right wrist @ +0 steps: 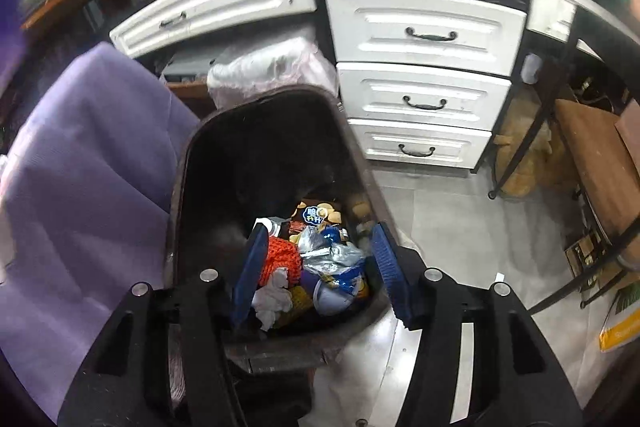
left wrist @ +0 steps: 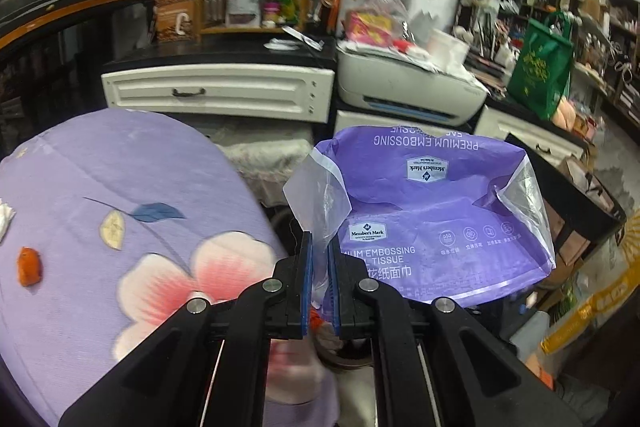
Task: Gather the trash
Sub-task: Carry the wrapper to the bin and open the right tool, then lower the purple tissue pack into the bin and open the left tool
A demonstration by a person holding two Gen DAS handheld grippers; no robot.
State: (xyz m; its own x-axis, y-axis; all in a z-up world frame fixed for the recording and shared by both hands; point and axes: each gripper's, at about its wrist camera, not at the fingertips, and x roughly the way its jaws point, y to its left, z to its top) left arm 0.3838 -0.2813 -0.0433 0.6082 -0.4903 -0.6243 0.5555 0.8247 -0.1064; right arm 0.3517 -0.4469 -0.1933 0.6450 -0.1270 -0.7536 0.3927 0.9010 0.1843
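My left gripper is shut on the clear edge of an empty purple tissue-pack wrapper and holds it up beside the purple flowered tablecloth. An orange scrap and a white crumpled tissue lie on the cloth at the far left. My right gripper is open and empty, just above the open mouth of a dark trash bin. The bin holds an orange net, white tissue and snack wrappers.
White drawers and a white printer stand behind the bin. A green bag hangs at the right. A brown chair with a black metal frame stands right of the bin on the tiled floor.
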